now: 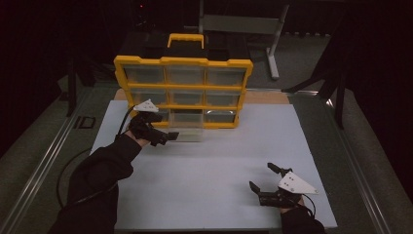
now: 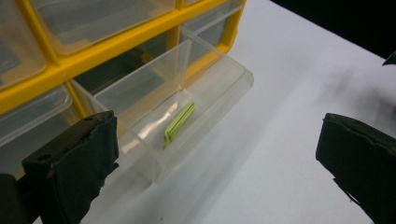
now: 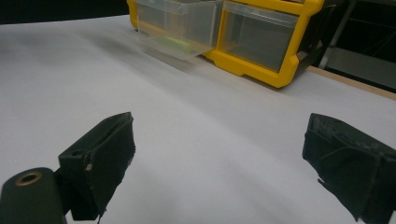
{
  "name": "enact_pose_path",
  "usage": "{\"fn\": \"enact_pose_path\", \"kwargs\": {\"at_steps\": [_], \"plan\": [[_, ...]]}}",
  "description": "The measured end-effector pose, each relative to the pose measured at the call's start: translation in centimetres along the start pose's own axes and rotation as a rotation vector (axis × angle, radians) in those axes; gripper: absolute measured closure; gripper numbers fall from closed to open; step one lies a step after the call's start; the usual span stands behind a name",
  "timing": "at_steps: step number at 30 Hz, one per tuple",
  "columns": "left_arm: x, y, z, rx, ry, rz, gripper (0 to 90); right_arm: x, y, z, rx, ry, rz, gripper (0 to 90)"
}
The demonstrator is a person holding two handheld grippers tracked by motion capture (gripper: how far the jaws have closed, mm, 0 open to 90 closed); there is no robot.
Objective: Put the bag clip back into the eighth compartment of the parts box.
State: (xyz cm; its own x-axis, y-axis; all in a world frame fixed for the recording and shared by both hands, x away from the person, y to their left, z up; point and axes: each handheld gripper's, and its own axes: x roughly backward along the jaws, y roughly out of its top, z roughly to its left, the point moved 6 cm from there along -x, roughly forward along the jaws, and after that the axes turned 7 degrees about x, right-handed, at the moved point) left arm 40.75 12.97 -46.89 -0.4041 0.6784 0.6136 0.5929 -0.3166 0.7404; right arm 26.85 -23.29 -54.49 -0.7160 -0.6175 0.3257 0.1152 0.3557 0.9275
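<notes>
A yellow organizer [image 1: 146, 62] with clear drawers stands upright at the back of the white mat. Its bottom middle drawer [image 1: 187, 132] is pulled out onto the mat. In the left gripper view the drawer [image 2: 219, 93] holds a flat light-green piece [image 2: 180, 122] lying on its floor. My left gripper [image 1: 169, 137] [image 2: 215, 163] is open just left of and in front of the drawer, with nothing between its fingers. My right gripper [image 1: 261, 176] [image 3: 224, 163] is open low over the mat near the front right. It faces the drawer [image 3: 177, 23] from a distance.
The organizer's other drawers [image 1: 224, 77] are pushed in. A black case with a yellow handle [image 1: 185, 39] sits behind it. A metal table leg [image 1: 274, 48] stands at the back right. The white mat [image 1: 209, 165] lies bare between the grippers.
</notes>
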Motion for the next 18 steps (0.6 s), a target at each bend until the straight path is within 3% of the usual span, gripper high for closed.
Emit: {"fn": "enact_pose_path", "kwargs": {"at_steps": [10, 18], "plan": [[1.7, -1.6, -0.2, 0.025, -0.007, -0.029, 0.0, -0.1, 0.0, 0.1, -0.001, 0.002, 0.0, 9.1], [2.9, -4.0, 0.1, 0.05, 0.007, -0.038, 0.0, -0.1, 0.0, 0.1, 0.003, 0.003, 0.001, 9.1]]}}
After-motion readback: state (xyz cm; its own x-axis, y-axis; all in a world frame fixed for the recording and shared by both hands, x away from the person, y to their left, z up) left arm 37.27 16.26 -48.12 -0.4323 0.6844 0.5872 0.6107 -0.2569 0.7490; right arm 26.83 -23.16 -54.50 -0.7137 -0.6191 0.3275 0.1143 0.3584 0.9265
